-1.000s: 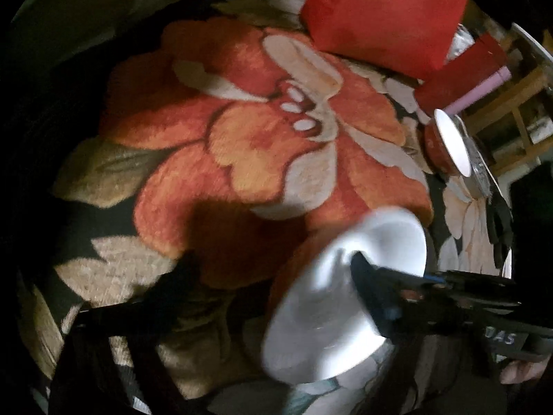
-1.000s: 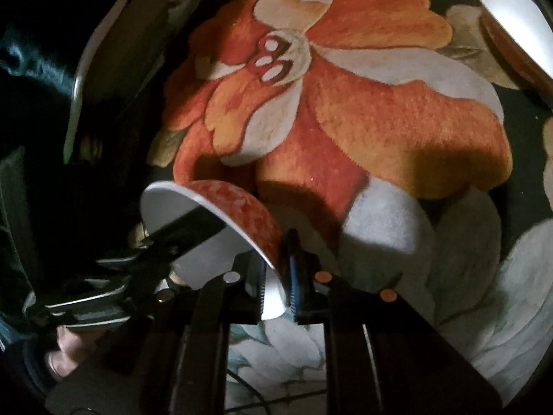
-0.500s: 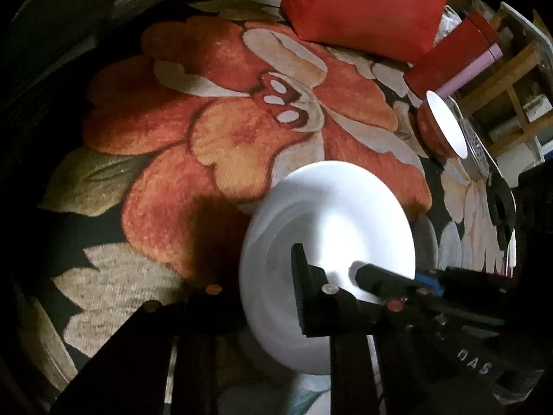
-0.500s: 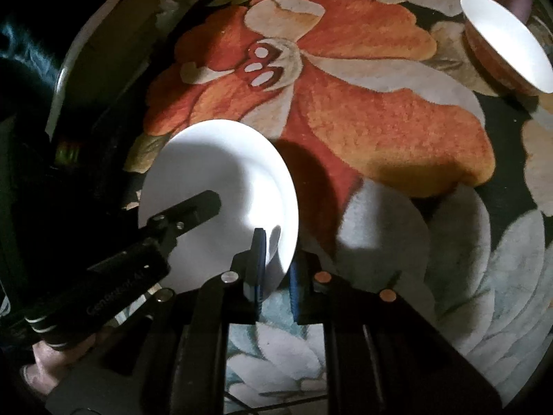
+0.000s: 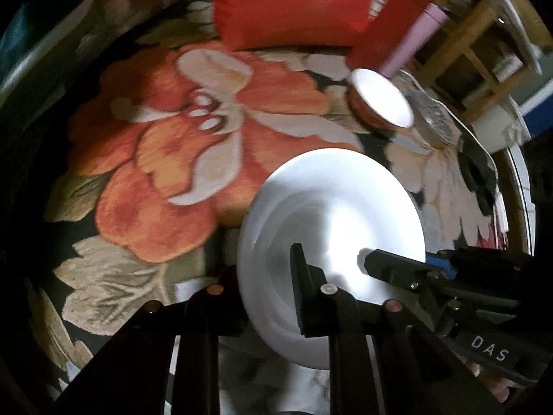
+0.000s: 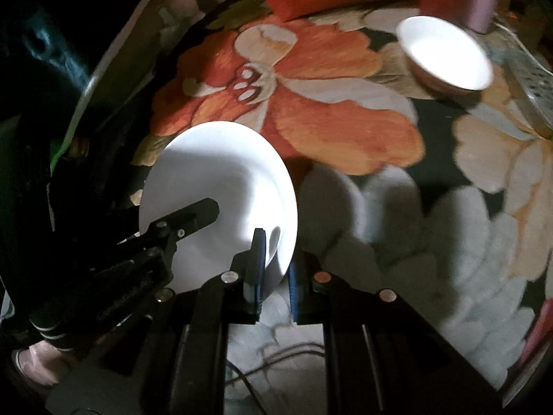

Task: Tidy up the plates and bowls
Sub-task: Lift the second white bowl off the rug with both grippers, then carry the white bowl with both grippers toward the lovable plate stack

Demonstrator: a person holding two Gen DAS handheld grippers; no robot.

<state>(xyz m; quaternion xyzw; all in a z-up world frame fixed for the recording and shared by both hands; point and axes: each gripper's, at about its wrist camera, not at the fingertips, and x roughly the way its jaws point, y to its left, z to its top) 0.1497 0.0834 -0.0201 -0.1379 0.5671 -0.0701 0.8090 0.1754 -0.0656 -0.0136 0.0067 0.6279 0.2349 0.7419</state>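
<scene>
**Both grippers on one white bowl**

The white bowl [image 6: 221, 186] is held tilted above the floral rug [image 6: 328, 128], its hollow facing the cameras. The right gripper [image 6: 274, 273] has its jaws narrowed onto the bowl's lower rim. The left gripper [image 5: 266, 276] straddles the opposite rim, one finger inside and one behind; whether it clamps, I cannot tell. A second bowl [image 5: 380, 102], red outside, sits well apart near a red cushion [image 5: 293, 3].
</scene>
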